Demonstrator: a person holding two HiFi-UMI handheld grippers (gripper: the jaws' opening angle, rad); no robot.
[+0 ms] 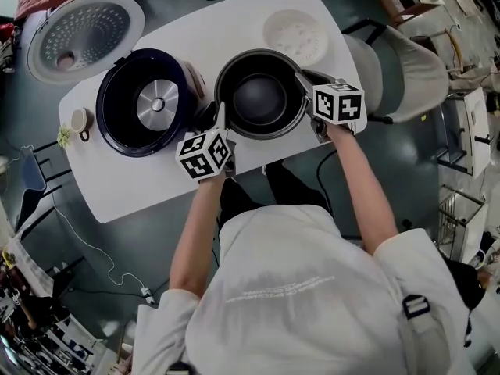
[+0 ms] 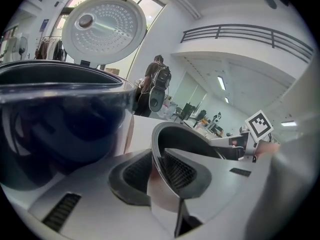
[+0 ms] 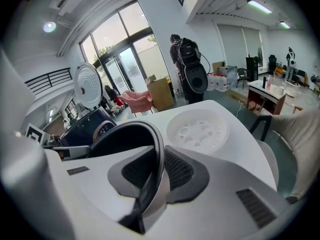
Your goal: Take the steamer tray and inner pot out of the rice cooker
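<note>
Right now the person stands at the white table with a tool in each hand, both clamped on the dark inner pot. The left gripper bites the pot's near-left rim, its pads set against either face of the wall. The right gripper pinches the right rim the same way. The pot is out of the rice cooker, just to its right over the table; whether its base rests there I cannot tell. The cooker's lid stands open at the far left. The white steamer tray lies on the table beyond the pot, far right.
</note>
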